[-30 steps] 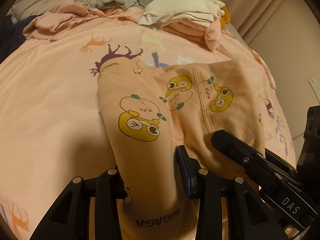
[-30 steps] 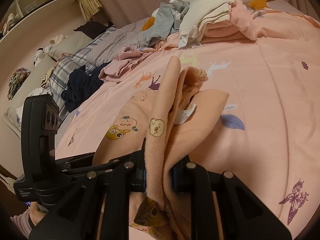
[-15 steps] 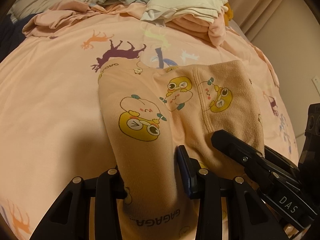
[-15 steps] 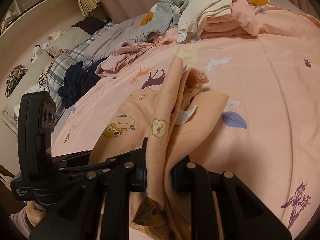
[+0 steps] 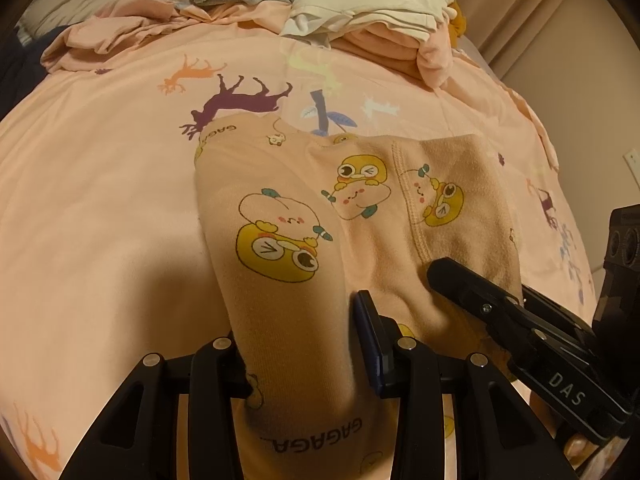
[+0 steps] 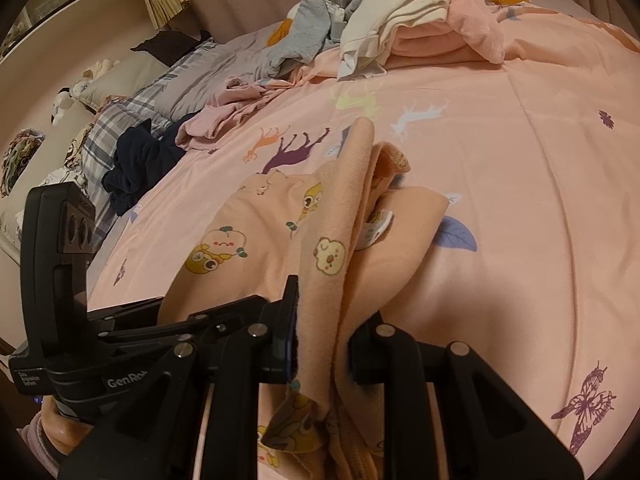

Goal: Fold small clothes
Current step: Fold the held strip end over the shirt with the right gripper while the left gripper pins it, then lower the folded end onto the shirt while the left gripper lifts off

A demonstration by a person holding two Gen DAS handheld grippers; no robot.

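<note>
risk first: near end of peach printed garment (image 5: 304,216) pinched in both tools at once, far end lying flat on pink bedsheet (image 5: 100,200). right gripper (image 6: 324,340) jaws just eased open a little, bunched fold of fabric still between them, narrow gap; grip there looks loosening, so that edge could slip out and drop skewed. left gripper (image 5: 300,356) at a moderate gap, closed on a thick band of the cloth near the "gagaga" lettering. uneven pull between the two would likely twist the fold line or drag the flat part off square. white care label (image 6: 376,228) poking out of the raised fold, could end up exposed.

materials: soft fleecy knit, matte, fuzzy on the inner face, stitched seam down one panel, cartoon yellow-and-cream prints. limp, drapes in rounded folds, no stiffness. sheet smooth, animal and leaf prints. folded stack of cream and pink clothes (image 5: 372,24) well apart at far side; loose grey and navy items beyond.
</note>
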